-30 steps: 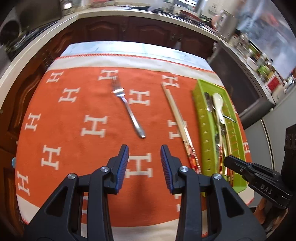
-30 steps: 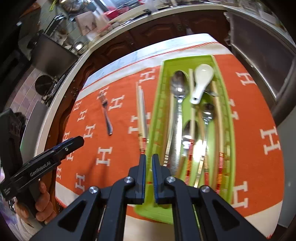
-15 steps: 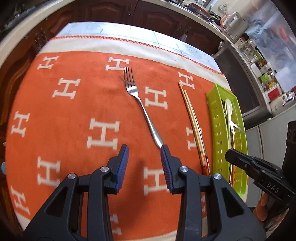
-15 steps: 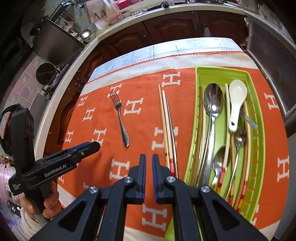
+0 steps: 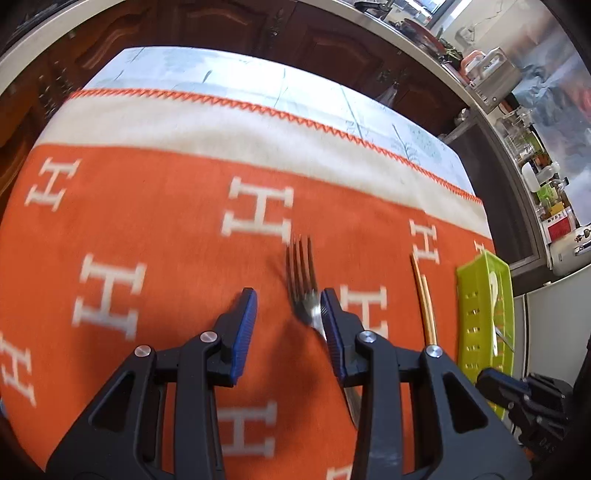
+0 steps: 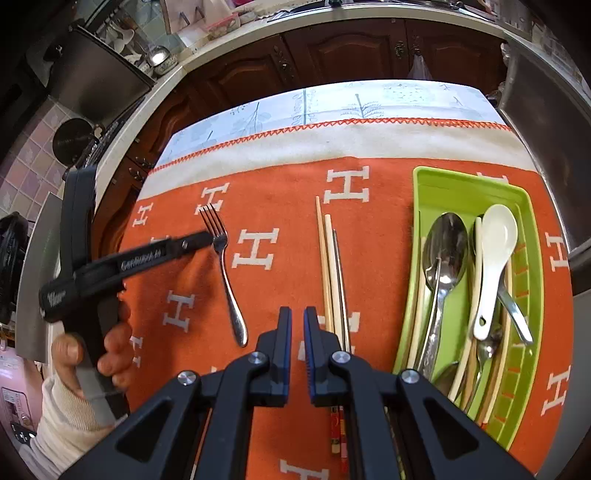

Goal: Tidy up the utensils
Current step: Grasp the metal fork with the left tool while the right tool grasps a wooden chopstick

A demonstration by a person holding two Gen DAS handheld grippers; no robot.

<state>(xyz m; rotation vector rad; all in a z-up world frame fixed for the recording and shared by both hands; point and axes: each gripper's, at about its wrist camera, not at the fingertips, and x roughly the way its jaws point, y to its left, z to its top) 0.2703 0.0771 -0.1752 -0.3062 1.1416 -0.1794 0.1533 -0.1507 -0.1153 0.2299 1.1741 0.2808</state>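
A steel fork [image 5: 301,266] lies on the orange cloth, and its neck runs under my left gripper [image 5: 288,314]. That gripper is open and low over the fork, whose head sits between the blue pads, close to the right one. In the right wrist view the left gripper [image 6: 207,238] reaches the fork [image 6: 225,266] at its head. My right gripper [image 6: 297,332] is shut on nothing, above the cloth just left of the chopsticks [image 6: 330,266]. A green tray [image 6: 443,188] on the right holds a metal spoon [image 6: 445,247], a white ceramic spoon [image 6: 496,236] and more utensils.
The orange cloth with white H marks [image 6: 369,240] covers the table, its cream border at the far edge. Dark cabinets and a countertop [image 6: 295,22] stand behind. A person's hand [image 6: 110,350] holds the left gripper's handle. The chopsticks [image 5: 424,299] lie between fork and tray [image 5: 472,314].
My left gripper has moved forward and down along the fork, from its handle end to its head. My right gripper has slid left, from above the tray to beside the chopsticks.
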